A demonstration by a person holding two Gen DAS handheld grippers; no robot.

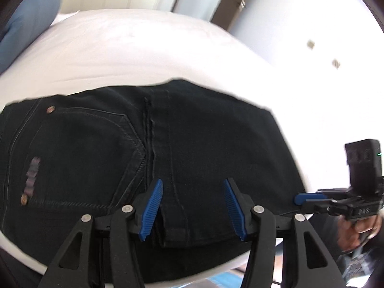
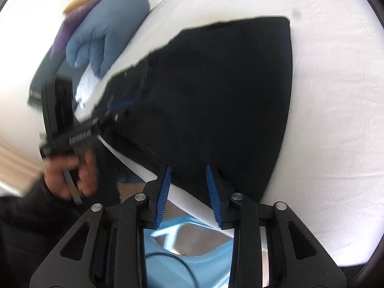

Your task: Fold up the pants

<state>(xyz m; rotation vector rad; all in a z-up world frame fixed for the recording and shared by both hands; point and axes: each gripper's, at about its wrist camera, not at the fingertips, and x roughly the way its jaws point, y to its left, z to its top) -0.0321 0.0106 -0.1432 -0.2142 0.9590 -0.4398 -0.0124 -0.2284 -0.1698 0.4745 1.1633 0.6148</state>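
Black jeans (image 1: 148, 158) lie folded on a white bed (image 1: 134, 48), back pocket and centre seam up. My left gripper (image 1: 193, 192) is open just above the near edge of the jeans, its blue pads either side of the seam, holding nothing. In the right wrist view the jeans (image 2: 216, 91) form a dark wedge on the sheet (image 2: 336, 120). My right gripper (image 2: 188, 175) is open at their near corner by the bed edge, empty. The left gripper also shows in the right wrist view (image 2: 120, 105) at the jeans' left edge. The right gripper also shows in the left wrist view (image 1: 309, 198).
A blue rolled duvet (image 2: 110, 28) and purple and yellow items (image 2: 72, 16) lie at the far left of the bed. A light blue object (image 2: 182, 240) sits on the floor below the bed edge. A wall and door (image 1: 240, 4) stand beyond the bed.
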